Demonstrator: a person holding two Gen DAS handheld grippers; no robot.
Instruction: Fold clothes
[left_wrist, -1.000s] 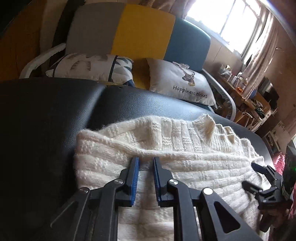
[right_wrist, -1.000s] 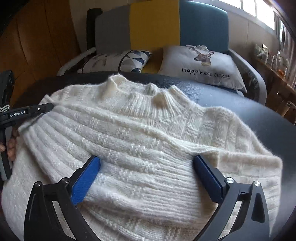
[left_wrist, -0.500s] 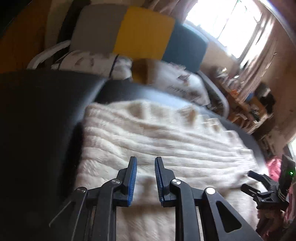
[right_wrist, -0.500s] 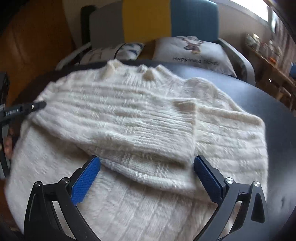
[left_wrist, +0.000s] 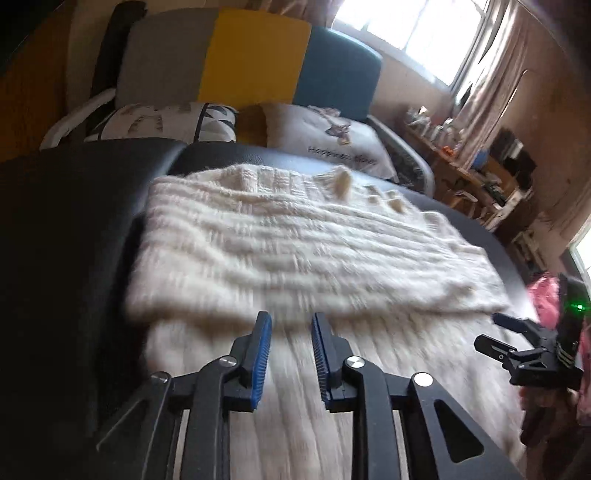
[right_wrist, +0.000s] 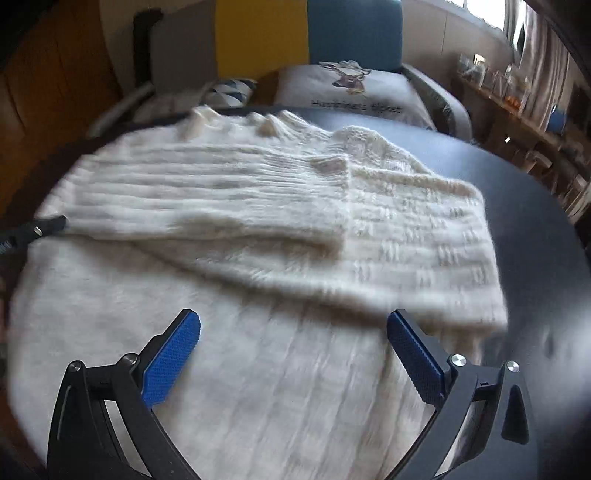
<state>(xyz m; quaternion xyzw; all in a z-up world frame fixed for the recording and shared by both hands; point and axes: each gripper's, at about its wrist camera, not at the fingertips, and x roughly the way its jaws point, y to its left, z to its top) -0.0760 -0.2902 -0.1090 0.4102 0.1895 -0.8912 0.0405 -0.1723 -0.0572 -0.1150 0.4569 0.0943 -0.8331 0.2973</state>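
Note:
A cream knit sweater (left_wrist: 295, 240) lies flat on the black padded table (left_wrist: 74, 221), its sleeves folded across the chest and its collar at the far side. My left gripper (left_wrist: 291, 321) hovers over the lower body of the sweater near its left edge. Its jaws are opening, a narrow gap with nothing between them. In the right wrist view the sweater (right_wrist: 258, 206) fills the table (right_wrist: 535, 221), and my right gripper (right_wrist: 293, 321) stands wide open above the lower body, holding nothing. The right gripper (left_wrist: 502, 332) also shows at the sweater's right edge, in a person's hand.
Behind the table stands a sofa (left_wrist: 251, 59) with a grey, yellow and blue back and two cushions (left_wrist: 332, 140). Cluttered shelves (left_wrist: 480, 173) line the right wall under a window. Something pink (left_wrist: 543, 295) sits at the far right.
Both grippers have drawn back from the folded sleeves toward the sweater's near hem. The left jaws have widened a little. The sweater lies as before.

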